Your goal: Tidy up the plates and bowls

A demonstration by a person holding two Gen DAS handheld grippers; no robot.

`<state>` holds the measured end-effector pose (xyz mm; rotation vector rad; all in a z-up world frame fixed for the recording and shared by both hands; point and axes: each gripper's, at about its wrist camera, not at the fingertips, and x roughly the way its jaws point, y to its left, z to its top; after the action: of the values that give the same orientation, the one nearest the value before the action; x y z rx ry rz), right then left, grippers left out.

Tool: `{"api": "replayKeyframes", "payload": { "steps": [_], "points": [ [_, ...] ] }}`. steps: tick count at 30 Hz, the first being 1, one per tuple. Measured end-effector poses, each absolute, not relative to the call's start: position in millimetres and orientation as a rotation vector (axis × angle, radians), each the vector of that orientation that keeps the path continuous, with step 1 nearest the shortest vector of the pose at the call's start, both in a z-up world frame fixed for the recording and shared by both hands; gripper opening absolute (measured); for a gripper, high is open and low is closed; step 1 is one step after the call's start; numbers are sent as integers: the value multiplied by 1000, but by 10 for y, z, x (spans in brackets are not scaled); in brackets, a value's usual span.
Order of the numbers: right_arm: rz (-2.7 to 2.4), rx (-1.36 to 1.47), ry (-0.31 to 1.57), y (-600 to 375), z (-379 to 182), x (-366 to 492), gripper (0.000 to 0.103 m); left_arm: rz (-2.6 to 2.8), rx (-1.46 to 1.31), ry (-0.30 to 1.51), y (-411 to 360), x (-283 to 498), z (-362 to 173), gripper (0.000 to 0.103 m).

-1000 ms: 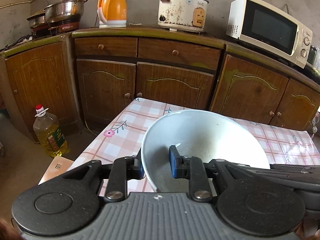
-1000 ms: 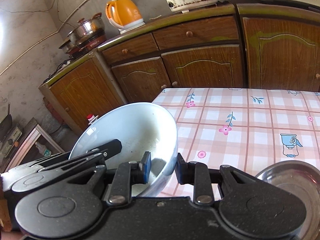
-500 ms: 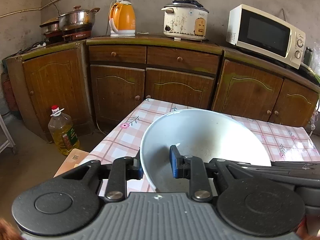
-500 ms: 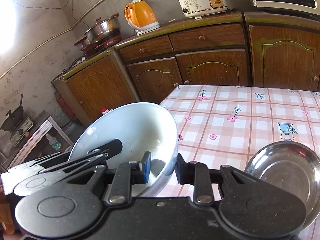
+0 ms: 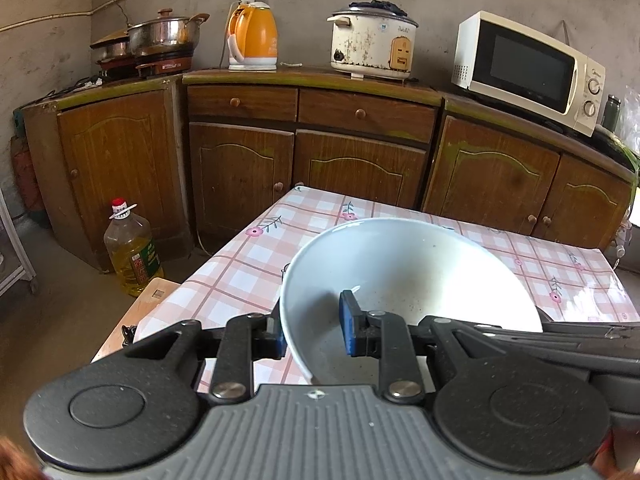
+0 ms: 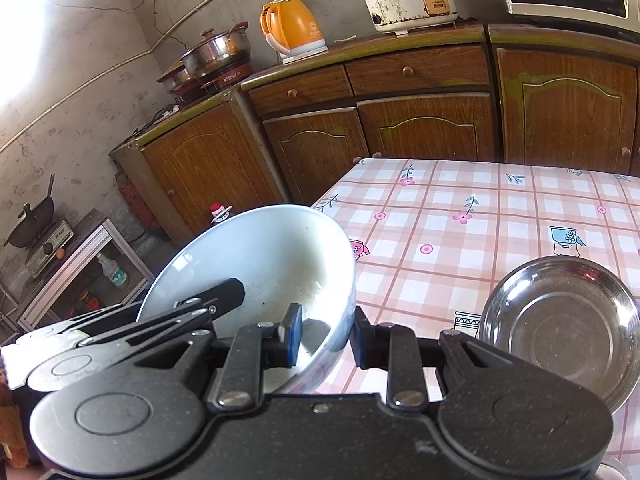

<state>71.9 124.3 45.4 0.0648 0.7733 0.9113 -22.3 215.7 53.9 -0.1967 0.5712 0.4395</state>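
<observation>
Large round white ceramic bowl (image 5: 404, 276), glossy, speckled inside, tilted above the pink checked tablecloth (image 6: 480, 220), my left claw (image 5: 312, 330) and right claw (image 6: 324, 338) each clamped on its rim, shiny steel dish (image 6: 560, 320) near right.

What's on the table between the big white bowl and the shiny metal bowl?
Nothing: in the right wrist view only bare checked tablecloth lies between the white bowl and the metal bowl.
</observation>
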Motion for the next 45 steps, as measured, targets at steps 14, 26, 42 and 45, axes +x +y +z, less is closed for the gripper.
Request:
{"api": "replayKeyframes", "payload": {
  "steps": [14,26,42,45],
  "points": [
    [911,50,754,1132,464,612,32,436,-200,556,2048,-332,519,25],
    [908,52,749,1037,477,570,32,428,-193,553,1978,-370,515,25],
    [903,61,743,892,468,520,32,416,-179,553,1850,-427,499,25],
    [902,61,744,867,457,518,32,413,-179,555,1829,-429,492,25]
  ]
}}
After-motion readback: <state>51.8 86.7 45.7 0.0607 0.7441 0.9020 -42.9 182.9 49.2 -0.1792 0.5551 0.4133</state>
